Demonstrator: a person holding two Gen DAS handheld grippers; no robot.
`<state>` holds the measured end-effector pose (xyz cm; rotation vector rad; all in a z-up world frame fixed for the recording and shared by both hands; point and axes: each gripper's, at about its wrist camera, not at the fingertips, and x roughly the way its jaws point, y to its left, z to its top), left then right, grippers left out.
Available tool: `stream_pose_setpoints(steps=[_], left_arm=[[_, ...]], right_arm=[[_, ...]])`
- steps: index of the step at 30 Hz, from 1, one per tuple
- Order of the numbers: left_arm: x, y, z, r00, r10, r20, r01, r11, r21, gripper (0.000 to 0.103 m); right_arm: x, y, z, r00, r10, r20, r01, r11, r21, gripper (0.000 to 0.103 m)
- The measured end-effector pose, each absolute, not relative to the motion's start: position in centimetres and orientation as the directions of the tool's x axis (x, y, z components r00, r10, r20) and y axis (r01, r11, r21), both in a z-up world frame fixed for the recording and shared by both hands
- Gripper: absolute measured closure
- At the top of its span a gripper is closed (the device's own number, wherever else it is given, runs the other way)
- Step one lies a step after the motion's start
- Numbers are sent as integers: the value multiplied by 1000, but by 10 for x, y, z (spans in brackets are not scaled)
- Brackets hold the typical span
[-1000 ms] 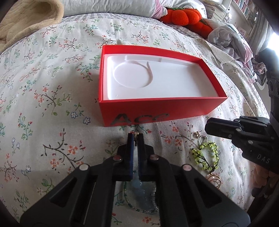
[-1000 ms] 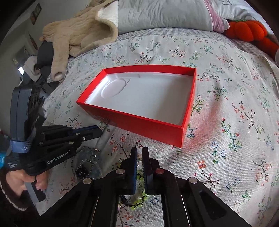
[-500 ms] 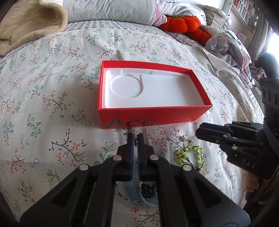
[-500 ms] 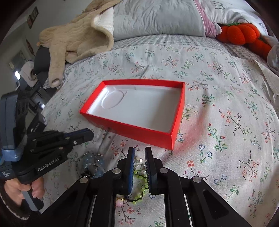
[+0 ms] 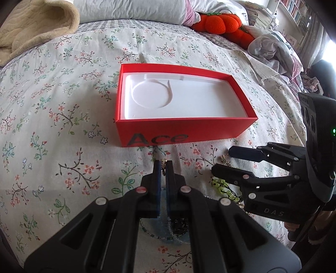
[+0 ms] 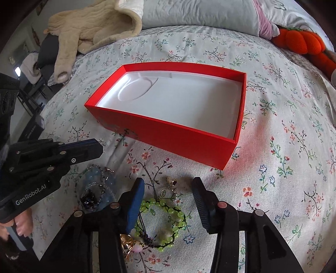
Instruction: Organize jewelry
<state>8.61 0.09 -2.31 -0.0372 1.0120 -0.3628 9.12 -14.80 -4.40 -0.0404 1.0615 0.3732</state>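
Observation:
An open red box [image 5: 180, 131] with a white moulded insert lies on the floral bedspread; it also shows in the right wrist view [image 6: 168, 132]. My left gripper [image 5: 163, 166] is shut, with a small gold clasp showing between its tips. Under it lies a blue-grey bead necklace [image 5: 166, 233], which also shows in the right wrist view [image 6: 94, 189]. My right gripper [image 6: 168, 189] is open, above a green bead bracelet [image 6: 161, 222] and a small gold earring [image 6: 172, 182]. The bracelet also shows in the left wrist view [image 5: 222, 189].
A beige blanket [image 6: 94, 25] and pillows [image 5: 130, 10] lie at the head of the bed. Orange pumpkin plush toys [image 5: 218, 21] and crumpled clothes [image 5: 273, 48] sit at the far right. A gold and pink charm [image 6: 130, 243] lies by the bracelet.
My right gripper has opened from shut and now straddles the green bracelet. Both views have pulled back a little from the red box. My left gripper has stayed shut.

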Motion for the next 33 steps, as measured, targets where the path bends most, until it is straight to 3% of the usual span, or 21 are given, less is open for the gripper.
stream_pose_setpoints(steps=[2,4,7,21,33], left_arm=[[87,0,-24,473,-310,-824,276,941,-195,98],[87,0,-25,472,-307,-827,273,942,-193,98],[87,0,-25,471,-300,-829,267,945,-190,98],[85,10,7,535,-322,-781,237,945,-227,98],[105,6,12,636,-347,-689,238,938,-252,98]], right_arm=[[93,-147,-44,443,265,-857,-313,941,130,61],[95,-146,-45,452,246,-858,-312,944,106,79],[96,-144,-45,444,251,-860,-330,938,104,94],[88,-162,3,488,361,-795,-327,920,217,95],[104,-178,22,578,362,-731,-265,931,252,95]])
